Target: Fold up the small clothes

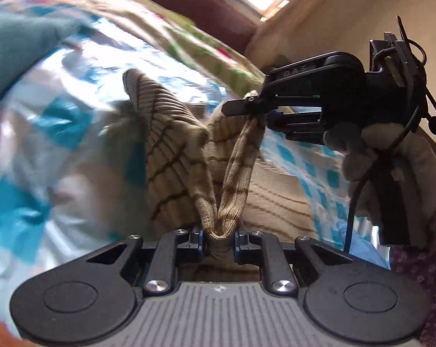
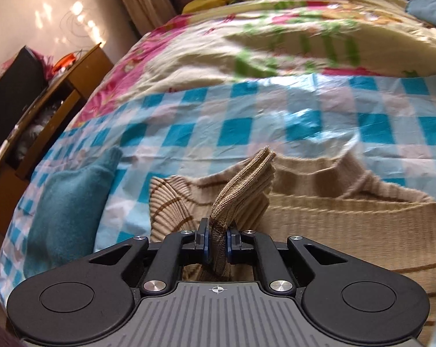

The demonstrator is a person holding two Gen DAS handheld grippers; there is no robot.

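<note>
A small beige ribbed knit sweater point(image 1: 171, 156) with thin brown stripes lies on a blue-and-white checked sheet point(image 1: 59, 121). My left gripper point(image 1: 218, 238) is shut on a bunched ribbed edge of it, lifted off the bed. My right gripper point(image 1: 254, 107) shows in the left wrist view, held by a gloved hand, shut on another part of the same edge. In the right wrist view the right gripper point(image 2: 218, 244) pinches a ribbed fold of the sweater point(image 2: 333, 217), whose body spreads out on the checked sheet point(image 2: 189, 133).
A teal garment point(image 2: 64, 211) lies at the left on the sheet, also seen in the left wrist view point(image 1: 18, 49). A floral blanket point(image 2: 275, 37) covers the far bed. A wooden cabinet point(image 2: 41, 107) stands off the bed's left side.
</note>
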